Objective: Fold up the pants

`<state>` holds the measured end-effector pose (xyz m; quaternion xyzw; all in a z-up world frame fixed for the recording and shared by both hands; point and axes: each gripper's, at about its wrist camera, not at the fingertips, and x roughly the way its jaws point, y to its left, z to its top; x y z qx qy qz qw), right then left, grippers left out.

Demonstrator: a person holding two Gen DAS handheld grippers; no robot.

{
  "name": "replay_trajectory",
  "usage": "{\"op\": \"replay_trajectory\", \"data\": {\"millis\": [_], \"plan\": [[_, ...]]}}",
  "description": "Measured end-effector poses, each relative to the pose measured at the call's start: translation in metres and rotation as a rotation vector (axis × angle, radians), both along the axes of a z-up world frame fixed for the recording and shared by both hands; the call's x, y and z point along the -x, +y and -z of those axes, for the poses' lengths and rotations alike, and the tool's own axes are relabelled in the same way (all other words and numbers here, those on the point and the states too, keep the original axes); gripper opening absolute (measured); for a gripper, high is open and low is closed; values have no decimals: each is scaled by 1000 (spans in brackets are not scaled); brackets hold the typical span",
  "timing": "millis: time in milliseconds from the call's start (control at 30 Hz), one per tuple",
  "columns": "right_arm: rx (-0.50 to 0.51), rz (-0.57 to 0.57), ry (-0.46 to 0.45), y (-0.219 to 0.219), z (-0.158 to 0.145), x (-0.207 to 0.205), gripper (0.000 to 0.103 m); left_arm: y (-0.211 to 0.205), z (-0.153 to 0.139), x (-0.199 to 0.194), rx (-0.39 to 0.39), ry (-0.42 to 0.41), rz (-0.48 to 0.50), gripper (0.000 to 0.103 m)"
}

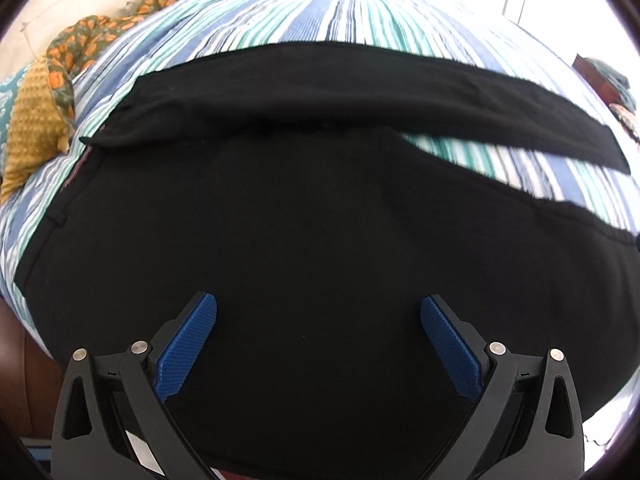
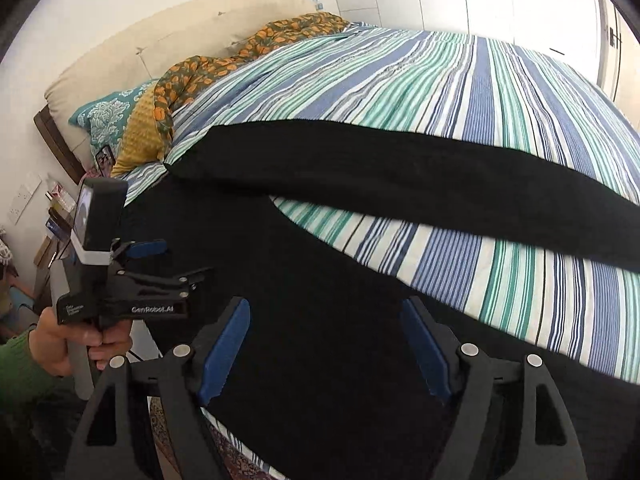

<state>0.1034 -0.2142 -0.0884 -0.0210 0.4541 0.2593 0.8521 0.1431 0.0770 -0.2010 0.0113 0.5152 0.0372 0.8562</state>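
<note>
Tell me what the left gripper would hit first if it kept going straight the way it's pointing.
Most likely the black pants. The left gripper has open jaws with nothing between them, and dark cloth fills the view ahead, lying on the striped bedspread. How far off is hard to judge.

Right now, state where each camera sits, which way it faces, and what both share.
Left wrist: on the left gripper, angled down at the black pants; its open blue fingers show.
Right wrist: on the right gripper, looking across the striped bedspread; open fingers, left hand, green sleeve.
Shared: pants, bedspread, mustard pillow.
</note>
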Motion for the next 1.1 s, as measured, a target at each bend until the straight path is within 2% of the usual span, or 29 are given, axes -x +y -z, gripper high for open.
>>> {"op": "replay_trajectory", "data": {"millis": [100,167,300,333,400,467,533,633,733,800,867,967,1033,1100], "plan": [[1,57,57,-10,12,13,78,-3,4,2,-15,-4,-10,103],[-18,82,84,-18,15,15,78,-5,9,-4,-26,36,-18,103],[2,66,73,-14,9,4,78,-1,2,-15,3,78,-9,102],[9,55,61,-12,5,-1,78,5,-6,-18,26,63,-21,102],[12,36,40,-3,-5,-17,78,24,-32,-22,59,-39,-53,102],[8,16,26,8,-15,-38,79,45,-52,-35,42,-110,-83,102],[21,-15,15,27,-23,-64,79,70,-59,-56,6,-125,-131,102],[11,-76,15,68,-29,-102,81,111,-50,-82,-4,-152,-237,102],[-45,-118,78,114,-18,-141,81,143,-17,-101,-18,-114,-310,103],[-108,-122,160,136,1,-166,81,159,8,-104,66,-86,-310,103],[-140,-116,252,149,29,-187,81,163,10,-96,104,-144,-314,103],[-89,-105,308,136,63,-207,81,157,10,-96,71,-140,-311,103],[-48,-77,269,96,72,-219,80,157,10,-96,71,-150,-312,103],[-9,-4,229,32,72,-233,79,155,11,-94,67,-158,-312,103]]}}
